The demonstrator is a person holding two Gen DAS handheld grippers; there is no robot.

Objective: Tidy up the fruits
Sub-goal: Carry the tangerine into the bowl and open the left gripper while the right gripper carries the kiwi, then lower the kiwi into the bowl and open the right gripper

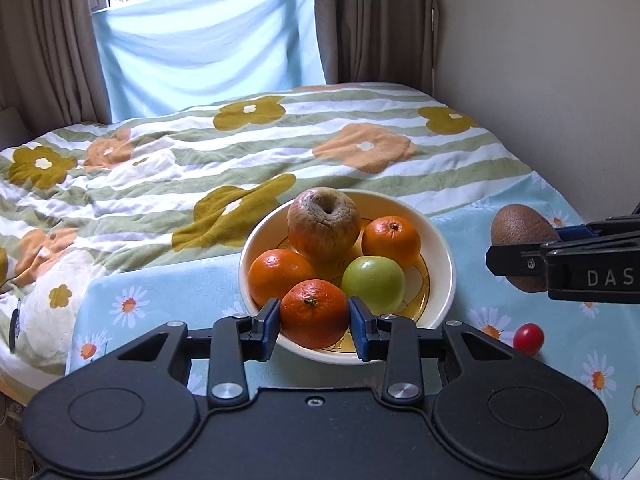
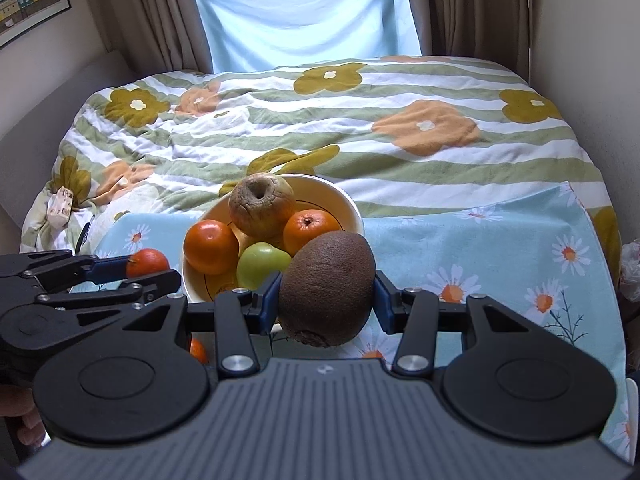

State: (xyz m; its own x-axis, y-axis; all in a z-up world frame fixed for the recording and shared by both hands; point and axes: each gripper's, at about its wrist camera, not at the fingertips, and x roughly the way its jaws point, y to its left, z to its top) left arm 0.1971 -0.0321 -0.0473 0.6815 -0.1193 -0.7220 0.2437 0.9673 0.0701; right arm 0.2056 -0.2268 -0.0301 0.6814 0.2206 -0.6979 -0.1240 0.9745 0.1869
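Observation:
A cream bowl [image 1: 442,268] stands on a daisy-print cloth and holds a wrinkled apple [image 1: 323,229], two oranges [image 1: 280,276] [image 1: 391,240] and a green apple [image 1: 374,283]. My left gripper [image 1: 314,322] is shut on a third orange [image 1: 314,314] over the bowl's near rim. My right gripper [image 2: 326,300] is shut on a brown kiwi [image 2: 328,288], held just right of the bowl [image 2: 348,204]. The kiwi also shows in the left wrist view [image 1: 520,232]. The held orange shows in the right wrist view [image 2: 148,262].
A small red tomato [image 1: 528,338] lies on the cloth to the right of the bowl. A small orange fruit [image 2: 198,350] lies partly hidden under my right gripper. The flowered duvet [image 1: 240,152] covers the bed behind. A wall stands close on the right.

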